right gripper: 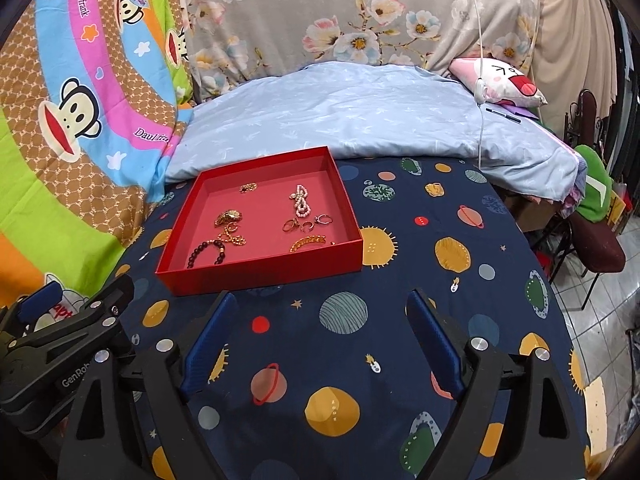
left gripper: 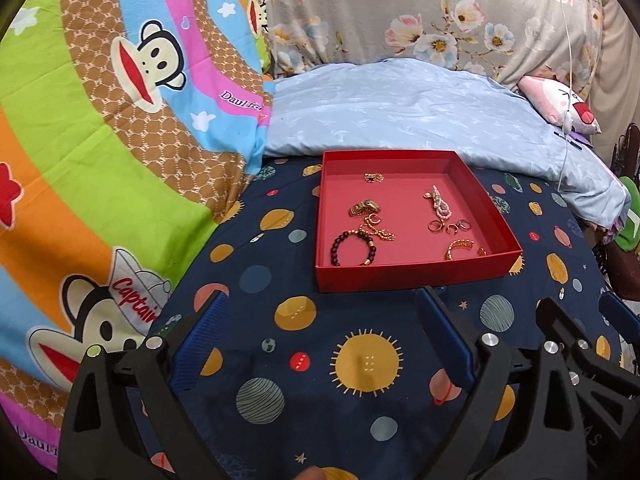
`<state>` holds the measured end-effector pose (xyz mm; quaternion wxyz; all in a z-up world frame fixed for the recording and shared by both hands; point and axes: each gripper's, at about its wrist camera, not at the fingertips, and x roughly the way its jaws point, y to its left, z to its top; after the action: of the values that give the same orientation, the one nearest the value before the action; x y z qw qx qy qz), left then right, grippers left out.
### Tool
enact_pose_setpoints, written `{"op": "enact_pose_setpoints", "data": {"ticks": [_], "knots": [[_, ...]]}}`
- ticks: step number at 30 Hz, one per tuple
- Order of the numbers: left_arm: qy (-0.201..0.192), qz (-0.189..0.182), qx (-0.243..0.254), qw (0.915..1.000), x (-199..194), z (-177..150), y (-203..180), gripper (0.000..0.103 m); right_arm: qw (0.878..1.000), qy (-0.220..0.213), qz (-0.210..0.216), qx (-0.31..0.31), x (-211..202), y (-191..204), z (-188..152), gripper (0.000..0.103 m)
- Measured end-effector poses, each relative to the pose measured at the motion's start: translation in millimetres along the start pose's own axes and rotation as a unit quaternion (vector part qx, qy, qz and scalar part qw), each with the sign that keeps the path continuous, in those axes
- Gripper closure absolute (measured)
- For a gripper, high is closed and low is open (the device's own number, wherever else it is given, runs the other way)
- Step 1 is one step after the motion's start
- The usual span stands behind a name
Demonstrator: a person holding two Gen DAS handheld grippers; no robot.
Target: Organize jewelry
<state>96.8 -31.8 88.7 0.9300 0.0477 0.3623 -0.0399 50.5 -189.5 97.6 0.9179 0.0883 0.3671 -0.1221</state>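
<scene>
A shallow red tray (left gripper: 416, 274) (right gripper: 264, 270) sits on the planet-print cloth. Inside lie a dark bead bracelet (left gripper: 352, 249) (right gripper: 208, 254), a gold watch (left gripper: 363, 207) (right gripper: 229, 216), a gold chain (left gripper: 378, 232), a pearl strand (left gripper: 439, 202) (right gripper: 301, 200), several rings (left gripper: 450, 226) (right gripper: 306, 223), a gold bangle piece (left gripper: 460, 248) (right gripper: 307, 242) and a small dark brooch (left gripper: 373, 177) (right gripper: 248, 188). My left gripper (left gripper: 322, 300) is open and empty, just in front of the tray. My right gripper (right gripper: 320, 300) is open and empty, in front of the tray's right corner.
The table is covered by a navy planet cloth (left gripper: 360, 360) (right gripper: 440, 280). A light blue pillow (left gripper: 400, 108) (right gripper: 340, 112) lies behind the tray. A monkey-print blanket (left gripper: 100, 120) rises at the left. A chair (right gripper: 596, 248) and tiled floor lie off the right edge.
</scene>
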Motion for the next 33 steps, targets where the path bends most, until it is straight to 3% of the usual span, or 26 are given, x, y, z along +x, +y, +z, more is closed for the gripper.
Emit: {"op": "enact_pose_setpoints", "data": {"ticks": [7, 33], "knots": [[-0.02, 0.025, 0.008, 0.9995, -13, -2, 1, 0.009, 1.0, -0.002, 0.007, 0.007, -7, 1, -3, 0.018], [-0.011, 0.031, -0.003, 0.9994, -19, -9, 6, 0.009, 1.0, -0.002, 0.011, 0.003, -11, 3, -8, 0.018]]}}
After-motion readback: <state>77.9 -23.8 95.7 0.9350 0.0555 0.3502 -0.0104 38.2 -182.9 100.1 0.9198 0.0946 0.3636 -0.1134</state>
